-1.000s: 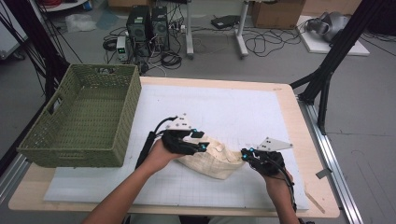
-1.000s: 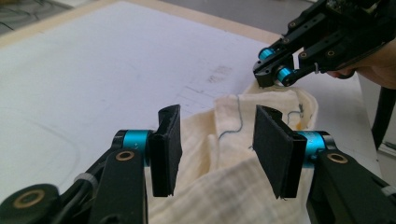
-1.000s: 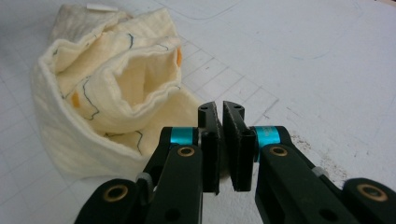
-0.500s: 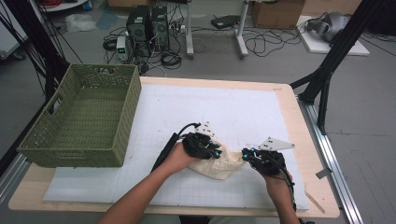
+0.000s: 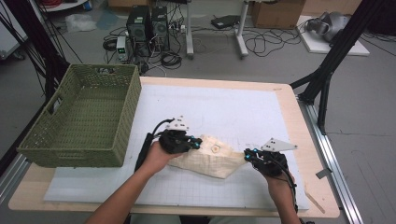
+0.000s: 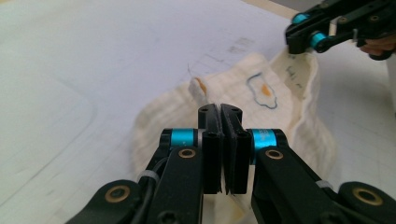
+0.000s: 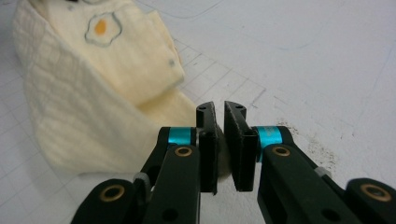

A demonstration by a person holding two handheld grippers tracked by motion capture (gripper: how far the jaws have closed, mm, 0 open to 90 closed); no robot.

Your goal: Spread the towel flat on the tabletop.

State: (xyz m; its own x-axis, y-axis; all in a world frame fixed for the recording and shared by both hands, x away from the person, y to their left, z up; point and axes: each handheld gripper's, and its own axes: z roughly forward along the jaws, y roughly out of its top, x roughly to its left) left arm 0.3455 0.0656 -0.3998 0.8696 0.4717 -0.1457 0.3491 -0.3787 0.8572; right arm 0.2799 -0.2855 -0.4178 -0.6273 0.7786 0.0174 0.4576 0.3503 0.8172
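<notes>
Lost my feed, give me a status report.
Left claw shut on cloth. Right claw at cloth's other end, slightly apart, grip unclear. Cloth on mat; basket left, nothing between.

1. Left gripper [image 6: 222, 140]: jaws pressed together, and their own bulk hides whatever cloth [image 6: 243, 116] sits between them.
2. Right gripper [image 7: 219, 140]: its jaws cover the cloth's near corner at 6 o'clock, so the grip can't be confirmed.
3. Cloth in the right gripper view: cut off at 11 o'clock.
4. Basket [image 5: 70, 154]: contents at 12 o'clock too small to tell.

Soft waffle-weave cloth [image 5: 212, 156], woven wicker basket [image 5: 79, 121], matt paper mat [image 5: 224, 107]
</notes>
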